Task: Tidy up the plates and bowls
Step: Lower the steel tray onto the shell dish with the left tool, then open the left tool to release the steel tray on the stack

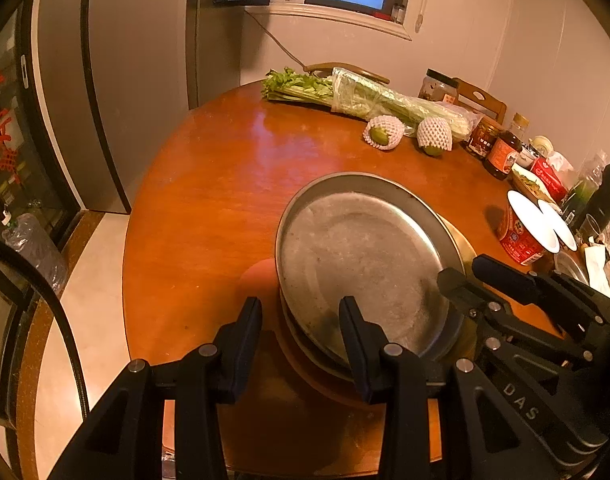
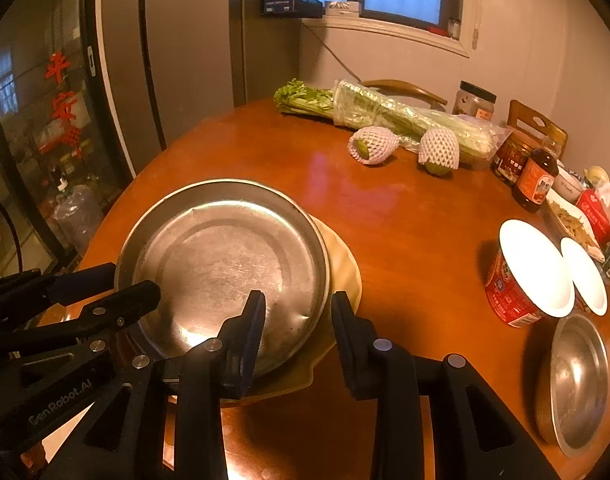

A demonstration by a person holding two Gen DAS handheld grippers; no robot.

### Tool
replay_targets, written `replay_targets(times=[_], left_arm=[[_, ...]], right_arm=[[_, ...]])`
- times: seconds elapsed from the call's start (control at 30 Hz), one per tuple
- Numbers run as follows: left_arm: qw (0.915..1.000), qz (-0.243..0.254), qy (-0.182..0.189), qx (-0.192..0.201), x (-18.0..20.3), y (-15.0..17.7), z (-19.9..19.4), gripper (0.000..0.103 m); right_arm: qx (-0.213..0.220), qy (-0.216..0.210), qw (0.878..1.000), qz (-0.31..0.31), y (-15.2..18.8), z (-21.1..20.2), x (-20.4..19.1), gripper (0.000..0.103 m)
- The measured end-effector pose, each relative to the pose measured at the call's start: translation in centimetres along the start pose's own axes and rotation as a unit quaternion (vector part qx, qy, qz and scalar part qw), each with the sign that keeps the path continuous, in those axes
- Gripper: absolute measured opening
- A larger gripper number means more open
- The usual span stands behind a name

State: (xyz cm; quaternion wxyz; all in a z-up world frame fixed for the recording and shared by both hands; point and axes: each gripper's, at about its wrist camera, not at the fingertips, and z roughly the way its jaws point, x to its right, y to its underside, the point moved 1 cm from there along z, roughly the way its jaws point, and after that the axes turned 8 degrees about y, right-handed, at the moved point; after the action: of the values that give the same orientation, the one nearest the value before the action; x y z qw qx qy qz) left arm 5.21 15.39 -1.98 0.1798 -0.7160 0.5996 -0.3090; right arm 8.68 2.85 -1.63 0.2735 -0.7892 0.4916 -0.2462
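A steel plate (image 1: 365, 256) tops a small stack on the round wooden table (image 1: 225, 168), over another steel plate, a yellow plate (image 2: 341, 264) and an orange one (image 1: 261, 280). My left gripper (image 1: 301, 336) is open, its fingers astride the stack's near left rim. My right gripper (image 2: 299, 328) is open, its fingers astride the stack's near right rim (image 2: 317, 280). Each gripper shows in the other's view, the right (image 1: 461, 276) and the left (image 2: 121, 292). Another steel plate (image 2: 581, 380) lies alone at the right.
Celery in plastic (image 1: 369, 96), two net-wrapped fruits (image 1: 385, 132), jars and sauce bottles (image 1: 501, 152) sit along the far edge. Two instant-noodle cups (image 2: 525, 276) stand at the right. A fridge (image 1: 97, 80) stands left of the table.
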Motion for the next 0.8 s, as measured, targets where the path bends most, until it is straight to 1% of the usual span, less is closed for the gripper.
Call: replay_targets(times=[0.27, 0.47, 0.6, 0.73, 0.8], left_arm=[[1.0000, -0.001, -0.003, -0.007, -0.2, -0.3, 0.1, 0.041], [0.9998, -0.016, 0.011, -0.001, -0.8, -0.6, -0.5, 0.041], [0.9997, -0.018, 0.011, 0.007, -1.0, -1.1, -1.4, 0.048], [0.9995, -0.026, 0.014, 0.011, -1.6, -1.4, -2.3, 0.053], [0.9994, -0.029, 0.008, 0.014, -2.0, -1.5, -2.5, 0.055]], right_arm=[[0.001, -0.001, 1.000, 0.013, -0.6, -0.8, 0.9, 0.036], [-0.004, -0.007, 1.000, 0.019, -0.8, -1.1, 1.4, 0.037], [-0.006, -0.008, 1.000, 0.023, -0.9, -1.2, 1.9, 0.042], [-0.003, -0.008, 1.000, 0.029, -1.1, -1.6, 2.8, 0.044], [-0.002, -0.008, 0.999, 0.033, -1.2, -1.8, 3.2, 0.045]])
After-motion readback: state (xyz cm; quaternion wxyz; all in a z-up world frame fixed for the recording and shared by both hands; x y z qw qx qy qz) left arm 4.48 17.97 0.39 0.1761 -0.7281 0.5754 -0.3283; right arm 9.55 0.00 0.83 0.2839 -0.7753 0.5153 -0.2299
